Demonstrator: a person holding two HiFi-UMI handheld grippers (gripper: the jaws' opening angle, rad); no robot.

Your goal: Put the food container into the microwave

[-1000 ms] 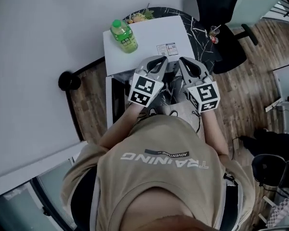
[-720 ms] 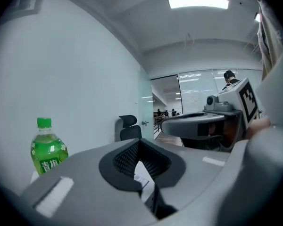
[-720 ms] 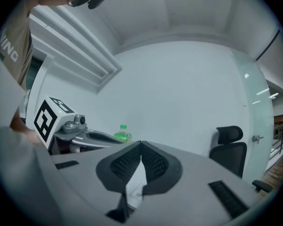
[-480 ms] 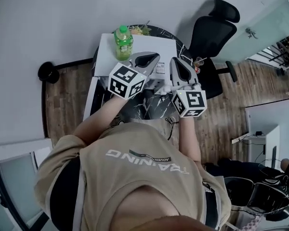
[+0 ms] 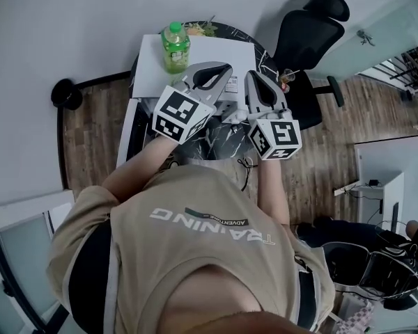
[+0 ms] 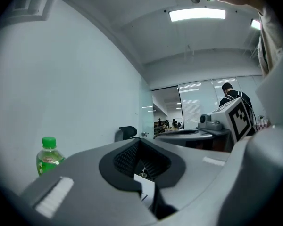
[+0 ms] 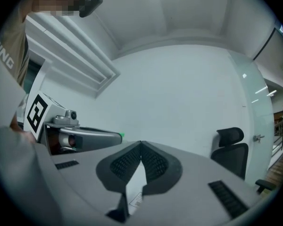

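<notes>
Task not started: both grippers empty, food container untouched.

Head view: we see the left gripper [image 5: 227,67] and right gripper [image 5: 251,76] above a white box [image 5: 219,51], likely the microwave, with a green bottle [image 5: 175,46] on top. The food at its far edge [image 5: 198,27] may be the food container. Left gripper view: jaws clenched on nothing. Right gripper view: clenched, empty too. We judge that door, grasp and loading are all left.

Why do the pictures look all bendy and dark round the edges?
Left gripper view: a wide lens bends the wall, the corners go black, and the ceiling light glares. Right gripper view: same round dark rim. Head view: straight edges curve, but the green bottle looks sharp.
</notes>
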